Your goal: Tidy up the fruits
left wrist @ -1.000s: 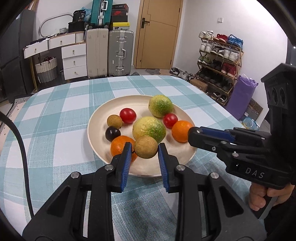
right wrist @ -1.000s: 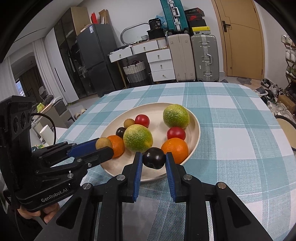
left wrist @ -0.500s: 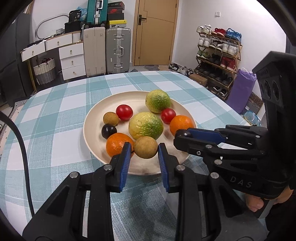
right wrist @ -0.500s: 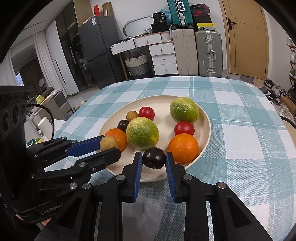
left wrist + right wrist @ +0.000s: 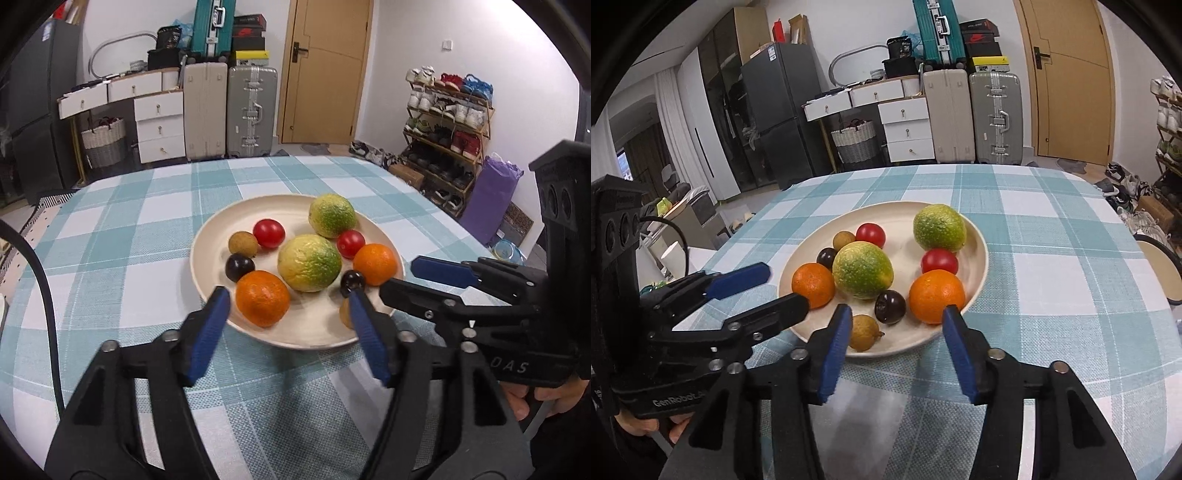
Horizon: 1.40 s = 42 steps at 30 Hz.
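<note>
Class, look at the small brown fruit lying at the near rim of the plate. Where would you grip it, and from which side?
Grip the small brown fruit across its round middle, coming from above and the near rim of the plate. A dark plum sits close behind it, and its stubby tip points right, so set the right hand-held gripper fingers left and right of its body.

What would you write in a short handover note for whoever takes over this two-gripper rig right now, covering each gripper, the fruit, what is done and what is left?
Left gripper: open, empty, at the plate's near edge.
Right gripper: open, empty, also at the near edge.
Plate on the checked tablecloth holds all the fruit in view: two oranges, two green-yellow citrus, two red tomatoes, two dark plums, two brown longans.
Done: a plum and a longan lie free on the plate near the gripper tips.
Left: no loose fruit shows on the cloth; check outside the views, otherwise back both grippers away.
</note>
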{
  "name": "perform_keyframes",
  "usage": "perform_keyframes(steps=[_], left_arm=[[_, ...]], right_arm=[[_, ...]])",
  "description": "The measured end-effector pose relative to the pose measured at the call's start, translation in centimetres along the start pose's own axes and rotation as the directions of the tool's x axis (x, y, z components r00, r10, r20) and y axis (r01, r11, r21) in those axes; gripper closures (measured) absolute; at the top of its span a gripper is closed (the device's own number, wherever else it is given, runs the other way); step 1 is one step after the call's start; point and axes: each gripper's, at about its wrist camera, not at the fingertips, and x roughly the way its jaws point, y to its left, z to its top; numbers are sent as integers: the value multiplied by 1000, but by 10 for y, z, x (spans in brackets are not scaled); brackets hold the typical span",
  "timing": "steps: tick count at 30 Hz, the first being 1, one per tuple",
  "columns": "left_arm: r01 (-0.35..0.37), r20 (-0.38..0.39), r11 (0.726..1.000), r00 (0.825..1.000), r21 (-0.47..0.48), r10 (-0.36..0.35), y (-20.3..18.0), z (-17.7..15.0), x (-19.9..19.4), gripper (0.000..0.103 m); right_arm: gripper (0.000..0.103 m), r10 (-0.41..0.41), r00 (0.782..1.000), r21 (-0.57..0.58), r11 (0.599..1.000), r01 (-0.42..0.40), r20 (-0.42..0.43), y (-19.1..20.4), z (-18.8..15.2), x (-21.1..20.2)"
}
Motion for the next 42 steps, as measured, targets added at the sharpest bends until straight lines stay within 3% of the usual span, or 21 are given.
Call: perform_keyframes(steps=[2,4,8,9,19,30,42], left_arm=[[-12,28,1000,1000,-3,12,2,-1,-8,20],[-4,48,1000,999,-13,5,3,-2,-15,18],[-12,54,1000,998,-17,13,3,-8,-26,1],[-20,62,1000,998,-17,21,3,-10,-29,1],[-49,119,999,992,20,46,-3,-22,-61,1],[-39,215,998,976,-46,48,10,-27,-84,1],[-46,216,998,975,-35,52,9,-24,-81,1]], right_arm=[[34,-5,1000,7,1000,5,13,-3,-1,-5],[23,-4,1000,26,1000,3,29,-9,-1,-11],[4,18,997,50,999,-21,69,-16,0,-25],[0,17,996,58,998,-22,86,-18,-1,-30],[0,27,988,26,999,-31,151,-15,-8,-51],[0,24,980,-52,999,-14,196,-3,-16,-61],[0,-1,968,-50,999,14,250,-4,-18,-65]])
